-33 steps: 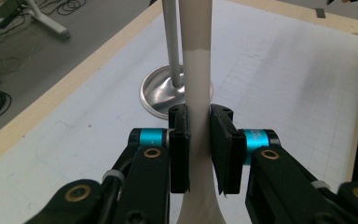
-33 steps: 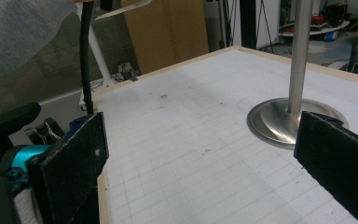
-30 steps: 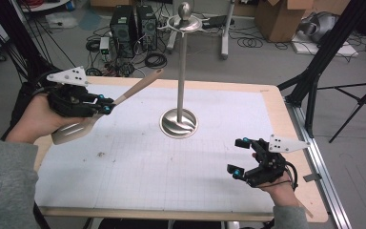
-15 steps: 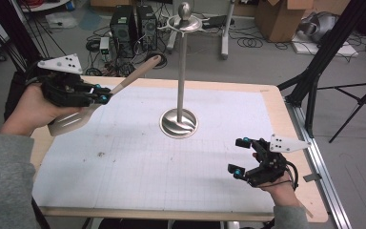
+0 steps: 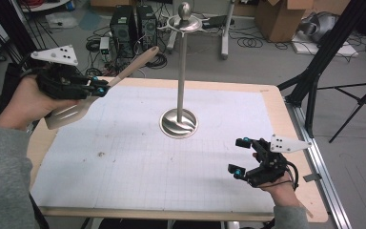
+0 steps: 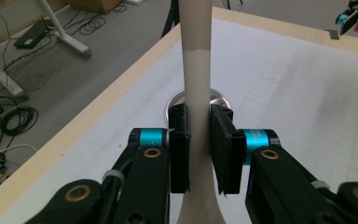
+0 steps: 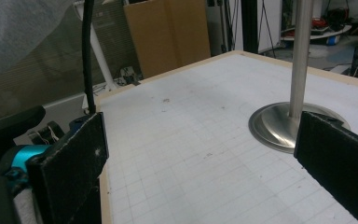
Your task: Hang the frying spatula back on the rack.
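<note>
Desk: wooden desk (image 5: 286, 119) under white grid mat, cluttered lab floor behind.
Left hand-held gripper (image 5: 101, 88): clamped on slotted spatula (image 5: 66, 114) at its handle, lifted off desk's left edge.
Stand: steel utensil stand (image 5: 180, 71) mid-desk.
Right hand-held gripper (image 5: 238, 156): jaws wide apart, empty.
Tip: likely hanging spatula; keep grip firm, approach stand's top ring slowly.

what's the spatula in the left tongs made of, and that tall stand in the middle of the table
The slotted spatula with a pale beige handle held in the left tongs: matte, even colour with no grain, so probably plastic or silicone, though the blade looks greyer, perhaps metal. The tall silver stand with a round base: polished metal, likely steel, judging by its mirror-like reflections.
</note>
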Demonstrator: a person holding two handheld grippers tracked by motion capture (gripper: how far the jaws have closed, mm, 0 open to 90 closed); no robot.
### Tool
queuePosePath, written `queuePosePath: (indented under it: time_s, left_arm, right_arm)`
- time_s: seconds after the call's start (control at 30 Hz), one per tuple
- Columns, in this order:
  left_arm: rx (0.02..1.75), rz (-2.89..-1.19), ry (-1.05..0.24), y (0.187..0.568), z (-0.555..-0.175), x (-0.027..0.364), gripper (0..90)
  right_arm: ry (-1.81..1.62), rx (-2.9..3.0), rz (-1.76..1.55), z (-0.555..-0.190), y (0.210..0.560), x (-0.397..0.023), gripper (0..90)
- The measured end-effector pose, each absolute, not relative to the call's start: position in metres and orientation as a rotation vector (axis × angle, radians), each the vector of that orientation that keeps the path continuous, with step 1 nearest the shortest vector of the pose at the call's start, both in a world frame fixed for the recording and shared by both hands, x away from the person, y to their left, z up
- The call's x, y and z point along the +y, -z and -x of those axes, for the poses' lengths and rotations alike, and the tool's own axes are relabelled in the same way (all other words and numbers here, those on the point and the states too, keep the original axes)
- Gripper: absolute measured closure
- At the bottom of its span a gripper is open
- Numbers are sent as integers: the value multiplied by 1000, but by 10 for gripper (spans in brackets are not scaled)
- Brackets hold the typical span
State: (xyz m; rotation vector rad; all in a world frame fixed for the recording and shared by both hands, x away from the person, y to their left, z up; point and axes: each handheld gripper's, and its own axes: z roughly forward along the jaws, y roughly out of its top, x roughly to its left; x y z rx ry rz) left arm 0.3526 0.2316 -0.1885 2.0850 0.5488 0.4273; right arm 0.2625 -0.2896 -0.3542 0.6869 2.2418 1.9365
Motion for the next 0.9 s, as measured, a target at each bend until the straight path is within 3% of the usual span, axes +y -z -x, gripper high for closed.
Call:
queuePosePath:
  time_s: [0.9]
  left_arm:
    - [547,-2004,-451,169,-361,240,778]
  right_arm:
    - [-1927,2229,-712,-257,356,-297,18]
